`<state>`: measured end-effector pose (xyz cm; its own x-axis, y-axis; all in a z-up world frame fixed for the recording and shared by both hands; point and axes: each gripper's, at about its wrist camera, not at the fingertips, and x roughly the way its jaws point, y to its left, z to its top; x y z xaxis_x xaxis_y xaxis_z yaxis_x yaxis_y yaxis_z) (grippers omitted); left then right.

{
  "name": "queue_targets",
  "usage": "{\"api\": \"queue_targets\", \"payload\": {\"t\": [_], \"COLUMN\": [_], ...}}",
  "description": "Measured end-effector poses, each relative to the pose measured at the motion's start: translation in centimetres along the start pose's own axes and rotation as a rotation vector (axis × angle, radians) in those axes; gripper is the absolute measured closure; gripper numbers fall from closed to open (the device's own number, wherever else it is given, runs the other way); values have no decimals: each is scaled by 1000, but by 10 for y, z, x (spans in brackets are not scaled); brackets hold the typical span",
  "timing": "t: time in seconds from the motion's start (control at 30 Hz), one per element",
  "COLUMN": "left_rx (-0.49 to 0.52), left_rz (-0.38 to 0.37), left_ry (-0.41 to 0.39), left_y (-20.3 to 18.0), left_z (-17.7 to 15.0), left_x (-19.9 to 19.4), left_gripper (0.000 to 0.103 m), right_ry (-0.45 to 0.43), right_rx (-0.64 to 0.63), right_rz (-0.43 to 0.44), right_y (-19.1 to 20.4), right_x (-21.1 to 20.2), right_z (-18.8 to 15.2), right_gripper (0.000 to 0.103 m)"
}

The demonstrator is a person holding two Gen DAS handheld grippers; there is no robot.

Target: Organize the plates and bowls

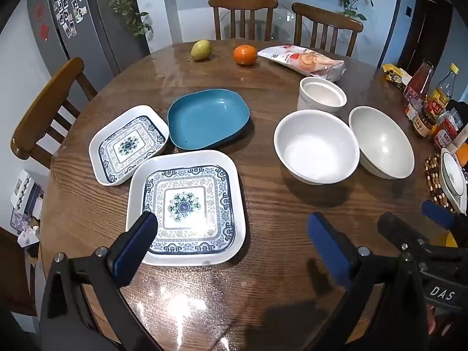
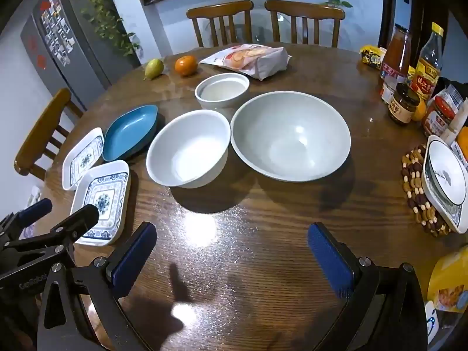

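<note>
— While we hold both grippers low over the round wooden table (image 1: 263, 210), what lies ahead of us?

— On our left sit three square plates. The big patterned plate (image 1: 187, 207) is nearest, partly behind one finger of our left gripper (image 1: 234, 248), whose jaws stand wide apart and hold nothing. A smaller patterned plate (image 1: 128, 144) lies just beyond it to the left, and a blue plate (image 1: 208, 118) sits behind both, close to them.

— And on our right?

— Three white vessels. A white bowl (image 2: 187, 147) and a wider grey-white bowl (image 2: 291, 136) sit side by side, rims almost touching. A straight-sided white cup (image 2: 222, 89) stands just behind them. Our right gripper (image 2: 232, 259) hovers over bare wood in front of the bowls, jaws also wide apart, gripping nothing.

— Anything further off?

— A pear (image 1: 201, 49), an orange (image 1: 245, 55) and a snack bag (image 1: 302, 60) sit at the far edge.
</note>
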<state>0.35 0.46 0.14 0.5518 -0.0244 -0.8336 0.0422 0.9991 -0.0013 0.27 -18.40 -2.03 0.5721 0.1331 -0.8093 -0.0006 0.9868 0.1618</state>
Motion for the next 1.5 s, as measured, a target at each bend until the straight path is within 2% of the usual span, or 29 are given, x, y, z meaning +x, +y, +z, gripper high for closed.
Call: {"api": "queue_targets", "payload": {"t": [0.13,0.47,1.5], "left_rx": [20,26,23], "left_rz": [22,11,7], "left_ry": [-20,-30,-22], "left_y": [-2,1,6], "left_z": [-2,0,-1], "left_x": [-5,-6,-1], "left_gripper": [1,1,1], "right_ry": [2,0,5], "right_rx": [4,8,9], "right_rz": [3,1,-4], "right_y": [1,4,10], "right_x": [-1,-5,-2], "right_z": [0,5,-3], "right_gripper": [0,0,0]}}
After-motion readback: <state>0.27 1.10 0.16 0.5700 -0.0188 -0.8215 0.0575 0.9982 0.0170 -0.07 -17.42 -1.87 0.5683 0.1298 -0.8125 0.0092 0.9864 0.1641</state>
